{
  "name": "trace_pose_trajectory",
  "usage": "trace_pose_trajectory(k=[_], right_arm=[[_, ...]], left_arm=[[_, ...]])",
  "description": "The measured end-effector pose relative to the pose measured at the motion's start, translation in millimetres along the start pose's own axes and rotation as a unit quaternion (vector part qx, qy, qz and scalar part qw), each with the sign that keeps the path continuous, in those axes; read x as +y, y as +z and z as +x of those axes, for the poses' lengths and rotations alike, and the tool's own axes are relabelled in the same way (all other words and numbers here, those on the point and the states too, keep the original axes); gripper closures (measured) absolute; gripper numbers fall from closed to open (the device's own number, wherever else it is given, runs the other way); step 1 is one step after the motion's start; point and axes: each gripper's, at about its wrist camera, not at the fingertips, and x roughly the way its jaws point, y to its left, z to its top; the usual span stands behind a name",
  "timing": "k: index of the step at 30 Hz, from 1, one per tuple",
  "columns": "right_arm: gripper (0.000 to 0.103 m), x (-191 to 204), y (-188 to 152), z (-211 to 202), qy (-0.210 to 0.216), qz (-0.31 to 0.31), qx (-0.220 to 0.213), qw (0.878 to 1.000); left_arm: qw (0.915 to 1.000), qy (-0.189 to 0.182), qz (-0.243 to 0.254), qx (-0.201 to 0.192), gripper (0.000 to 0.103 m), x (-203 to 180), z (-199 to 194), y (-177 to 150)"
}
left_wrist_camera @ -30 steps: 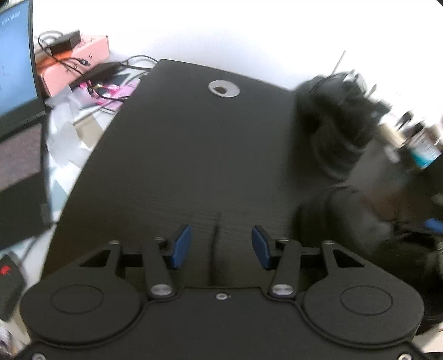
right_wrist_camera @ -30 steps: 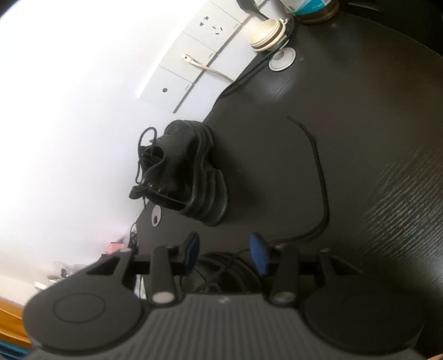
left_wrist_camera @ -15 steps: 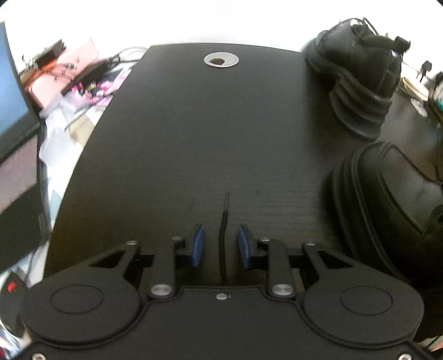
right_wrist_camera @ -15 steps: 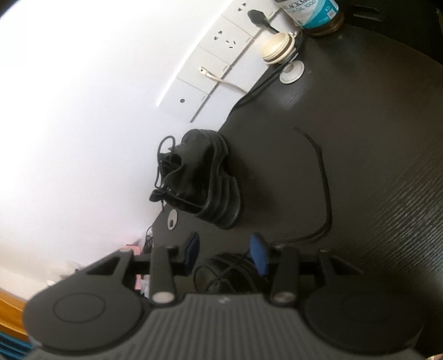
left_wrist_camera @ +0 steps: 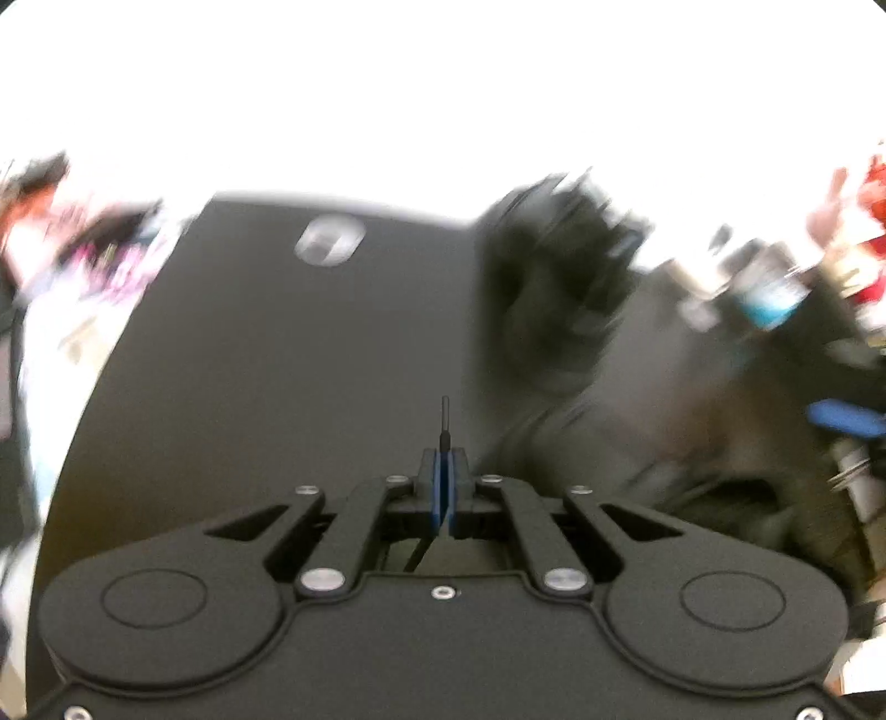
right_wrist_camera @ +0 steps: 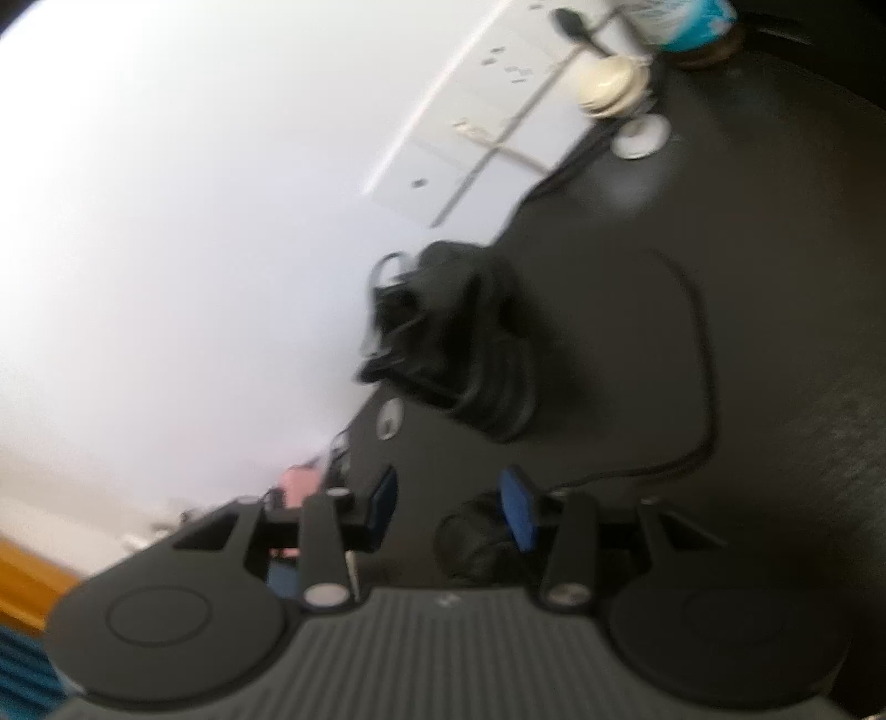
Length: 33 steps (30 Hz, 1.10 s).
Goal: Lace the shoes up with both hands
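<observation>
Two black shoes sit on the dark desk (left_wrist_camera: 266,354): one shoe (right_wrist_camera: 470,343) lies tipped on its side near the back edge by the wall, and the nearer shoe (left_wrist_camera: 653,459) rests toward the right side, badly blurred in the left wrist view. From that nearer shoe a loose lace (right_wrist_camera: 703,354) curves out across the desk's bare right part. The other lace end (left_wrist_camera: 444,421) is now pinched in the left gripper (left_wrist_camera: 444,487), whose blue pads have come together on it since half a second ago, when they stood apart on either side of the lace lying flat; its stiff tip pokes straight forward past the fingertips. The strong blur suggests the left gripper is swinging with its catch. The right gripper (right_wrist_camera: 451,509) hangs above the nearer shoe with its jaws apart, holding nothing, much as before. So one end seems secured, and the work likely turns to steering that tip toward an eyelet, though no eyelet can be made out. Wall sockets (right_wrist_camera: 487,127) and a blue-labelled jar (right_wrist_camera: 686,22) stand beyond the far corner.
</observation>
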Motion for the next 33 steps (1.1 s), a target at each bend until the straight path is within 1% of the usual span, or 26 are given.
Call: trace_pose_trajectory(k=[2, 5, 8, 10, 11, 12, 13, 14, 15, 16, 18, 20, 22, 23, 24, 25, 26, 28, 29, 30, 31, 32, 33], right_arm=[[0.055, 14.2, -0.8, 3.0, 0.020, -0.020, 0.009, 1.000], [0.052, 39.2, -5.1, 10.6, 0.055, -0.060, 0.030, 0.996], [0.052, 56.5, -13.7, 21.9, 0.072, -0.089, 0.051, 0.992], [0.052, 59.1, -17.7, 28.8, 0.076, -0.086, 0.067, 0.991], [0.054, 57.7, -18.7, 31.2, 0.078, -0.079, 0.073, 0.991], [0.065, 56.2, -19.7, 33.6, 0.080, -0.072, 0.079, 0.991], [0.072, 54.4, -20.4, 35.7, 0.081, -0.064, 0.085, 0.991], [0.081, 51.4, -20.6, 36.6, 0.082, -0.055, 0.087, 0.991], [0.094, 48.1, -20.7, 36.3, 0.082, -0.046, 0.086, 0.992], [0.099, 45.3, -20.9, 35.9, 0.083, -0.040, 0.084, 0.992], [0.099, 39.6, -21.6, 35.0, 0.085, -0.028, 0.082, 0.993], [0.100, 34.4, -23.5, 34.4, 0.089, -0.013, 0.085, 0.992], [0.100, 31.4, -24.0, 34.2, 0.089, -0.006, 0.085, 0.992], [0.100, 30.3, -24.3, 34.0, 0.089, -0.003, 0.085, 0.992], [0.100, 29.1, -24.6, 33.7, 0.088, -0.001, 0.086, 0.992], [0.100, 28.3, -25.0, 33.5, 0.087, 0.001, 0.086, 0.992], [0.100, 27.7, -25.3, 33.0, 0.086, 0.001, 0.086, 0.993], [0.094, 29.5, -25.3, 31.4, 0.070, -0.016, 0.081, 0.994], [0.083, 31.2, -24.9, 29.7, 0.053, -0.031, 0.077, 0.995], [0.064, 33.9, -25.2, 27.0, 0.031, -0.059, 0.071, 0.995], [0.060, 38.5, -27.1, 23.4, 0.003, -0.103, 0.059, 0.993], [0.058, 43.1, -29.6, 20.4, -0.023, -0.145, 0.050, 0.988], [0.058, 47.2, -33.6, 19.1, -0.042, -0.187, 0.049, 0.980]], left_arm=[[0.9986, -0.047, 0.018, -0.018, 0.101, -17.3, -19.5, 11.8], [0.9919, -0.096, 0.074, -0.038, 0.101, -51.4, -42.0, 21.5], [0.9854, -0.121, 0.112, -0.043, 0.101, -78.5, -45.7, 20.2], [0.9831, -0.127, 0.126, -0.041, 0.101, -87.5, -43.9, 16.5], [0.9823, -0.129, 0.130, -0.039, 0.101, -90.3, -43.2, 14.5], [0.9817, -0.131, 0.133, -0.037, 0.101, -92.1, -42.7, 12.7], [0.9813, -0.133, 0.134, -0.035, 0.101, -93.1, -42.0, 11.2], [0.9813, -0.134, 0.134, -0.034, 0.101, -92.9, -41.6, 10.3], [0.9813, -0.135, 0.133, -0.034, 0.101, -92.0, -41.2, 10.2], [0.9814, -0.136, 0.132, -0.033, 0.101, -91.0, -40.9, 10.0], [0.9813, -0.139, 0.129, -0.033, 0.097, -88.5, -38.3, 11.3], [0.9807, -0.142, 0.130, -0.036, 0.095, -87.9, -37.1, 12.3], [0.9809, -0.142, 0.129, -0.034, 0.091, -88.5, -35.7, 11.8], [0.9809, -0.144, 0.127, -0.031, 0.092, -88.1, -35.2, 11.3], [0.9805, -0.150, 0.123, -0.027, 0.095, -87.4, -34.0, 11.3], [0.9800, -0.158, 0.119, -0.023, 0.100, -86.4, -32.8, 11.5], [0.9797, -0.164, 0.114, -0.020, 0.100, -84.7, -31.8, 11.4], [0.9813, -0.167, 0.095, -0.011, 0.100, -76.8, -30.2, 14.6], [0.9827, -0.167, 0.081, -0.005, 0.100, -70.3, -29.1, 17.8], [0.9837, -0.167, 0.067, 0.001, 0.100, -63.3, -28.1, 21.1], [0.9840, -0.169, 0.055, 0.009, 0.100, -56.0, -26.6, 23.9], [0.9835, -0.174, 0.045, 0.019, 0.100, -49.3, -24.8, 25.7], [0.9828, -0.178, 0.040, 0.029, 0.100, -44.5, -22.6, 26.4]])
